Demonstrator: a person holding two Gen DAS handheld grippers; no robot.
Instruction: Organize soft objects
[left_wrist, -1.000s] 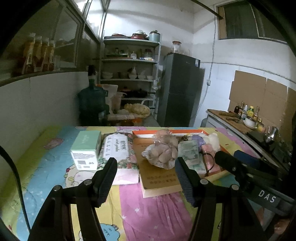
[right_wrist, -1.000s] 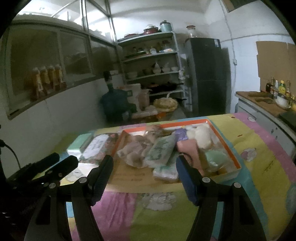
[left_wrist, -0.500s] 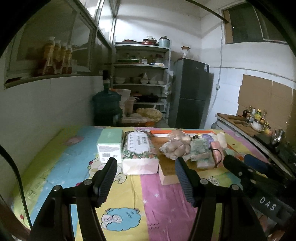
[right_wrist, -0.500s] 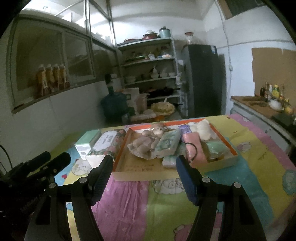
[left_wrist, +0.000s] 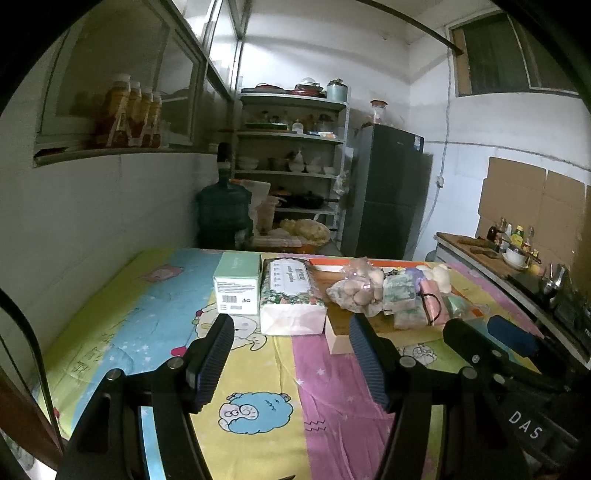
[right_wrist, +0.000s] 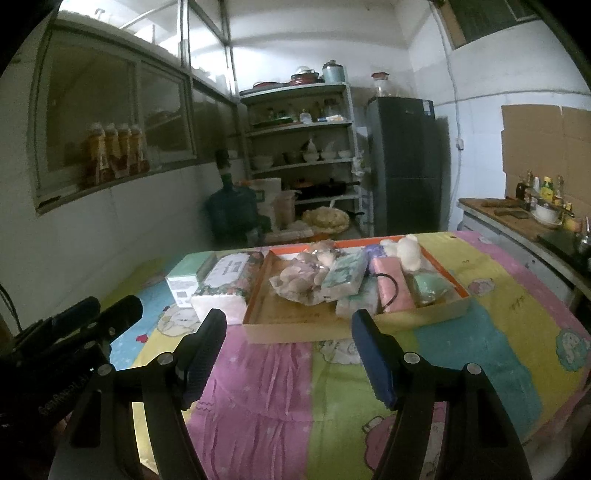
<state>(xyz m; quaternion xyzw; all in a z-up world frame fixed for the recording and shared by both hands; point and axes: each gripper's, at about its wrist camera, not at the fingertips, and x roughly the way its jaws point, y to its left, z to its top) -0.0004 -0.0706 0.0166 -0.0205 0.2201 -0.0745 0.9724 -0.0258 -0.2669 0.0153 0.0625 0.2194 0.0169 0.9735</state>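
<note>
A shallow cardboard tray with an orange rim (right_wrist: 436, 264) (left_wrist: 334, 341) sits on the cartoon-print tablecloth. It holds a clear bag of pale plush pieces (right_wrist: 299, 277) (left_wrist: 356, 290), green tissue packs (right_wrist: 343, 275) (left_wrist: 399, 291), a pink pouch (right_wrist: 391, 290), a white plush toy (right_wrist: 408, 251) and a mint soft item (right_wrist: 430, 288). Left of the tray lie a floral tissue pack (left_wrist: 290, 295) (right_wrist: 225, 282) and a mint box (left_wrist: 238, 282) (right_wrist: 186, 277). My left gripper (left_wrist: 290, 330) and right gripper (right_wrist: 288, 323) hover open and empty, well short of these things.
The tablecloth (right_wrist: 498, 295) covers the whole table, whose right edge drops off near a kitchen counter (right_wrist: 517, 218) with bottles and a bowl. Behind the table stand a water jug (left_wrist: 221, 214), a shelf rack (left_wrist: 291, 173) and a dark fridge (left_wrist: 388, 192). A white wall runs along the left.
Both grippers have drawn back from the tray and boxes, which look smaller and farther now. More bare tablecloth shows in front. Both stay open and empty.
</note>
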